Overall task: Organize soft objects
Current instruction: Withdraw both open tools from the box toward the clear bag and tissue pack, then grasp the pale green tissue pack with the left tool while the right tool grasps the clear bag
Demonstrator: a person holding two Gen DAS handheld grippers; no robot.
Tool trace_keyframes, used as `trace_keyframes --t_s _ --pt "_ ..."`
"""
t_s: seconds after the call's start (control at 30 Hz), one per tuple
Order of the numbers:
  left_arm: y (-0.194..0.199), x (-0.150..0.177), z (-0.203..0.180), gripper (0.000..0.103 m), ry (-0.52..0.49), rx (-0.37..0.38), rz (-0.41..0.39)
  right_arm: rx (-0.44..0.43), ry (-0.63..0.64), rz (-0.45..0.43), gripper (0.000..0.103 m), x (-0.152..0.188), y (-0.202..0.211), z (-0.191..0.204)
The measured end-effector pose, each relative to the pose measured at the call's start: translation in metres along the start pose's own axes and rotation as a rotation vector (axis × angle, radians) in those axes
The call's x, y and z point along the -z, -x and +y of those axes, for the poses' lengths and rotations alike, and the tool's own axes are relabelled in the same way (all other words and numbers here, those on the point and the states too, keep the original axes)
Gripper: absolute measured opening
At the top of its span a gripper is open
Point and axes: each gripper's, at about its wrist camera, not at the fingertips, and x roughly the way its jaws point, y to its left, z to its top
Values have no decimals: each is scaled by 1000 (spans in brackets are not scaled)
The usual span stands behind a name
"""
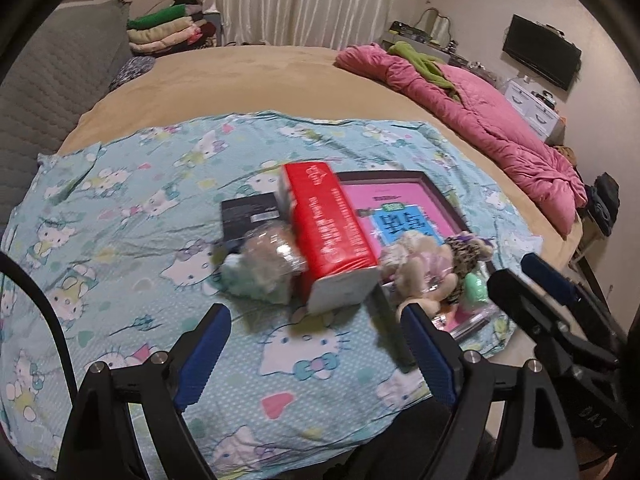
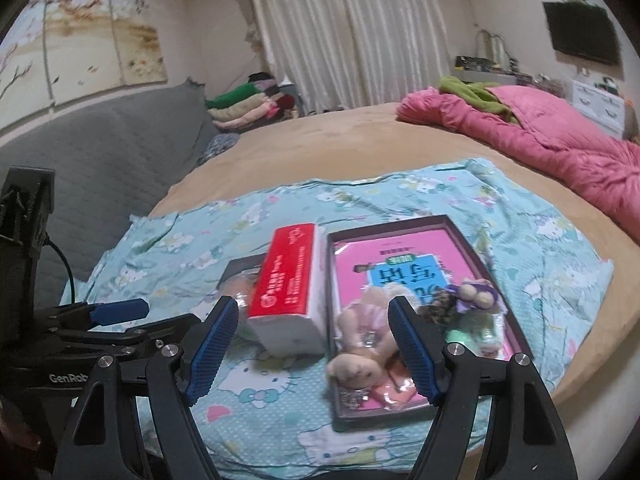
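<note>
A red and white tissue pack (image 1: 332, 236) (image 2: 290, 292) lies on the Hello Kitty sheet (image 1: 120, 216) (image 2: 256, 388). Left of it sits a wrapped beige and green plush (image 1: 260, 268). Right of it a dark shallow box (image 1: 444, 196) (image 2: 460, 232) with a pink book inside holds a beige plush in pink (image 1: 420, 276) (image 2: 364, 344), a leopard and purple plush (image 1: 468, 256) (image 2: 472, 296) and a mint green toy (image 1: 476, 288) (image 2: 464, 334). My left gripper (image 1: 316, 348) is open and empty before the tissue pack. My right gripper (image 2: 314, 344) is open, empty, near the beige plush.
A black flat box (image 1: 250, 216) (image 2: 236, 276) lies behind the wrapped plush. A pink quilt (image 1: 480, 108) (image 2: 560, 148) lies along the bed's right side. A grey headboard (image 1: 52, 88) (image 2: 100, 152) stands left, folded blankets (image 1: 168, 28) (image 2: 248, 108) behind it.
</note>
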Motion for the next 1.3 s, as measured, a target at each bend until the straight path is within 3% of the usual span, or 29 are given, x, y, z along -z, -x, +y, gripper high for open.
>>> trace_keyframes --t_s 0.47,1.0,1.3 --pt "-32 26 86 87 145 -49 46 -65 186 104 79 3 -64 67" --pt "-73 42 129 87 216 -19 100 -3 496 270 78 1 -173 115" --pt "-92 42 131 87 217 31 114 33 626 314 78 7 -203 125"
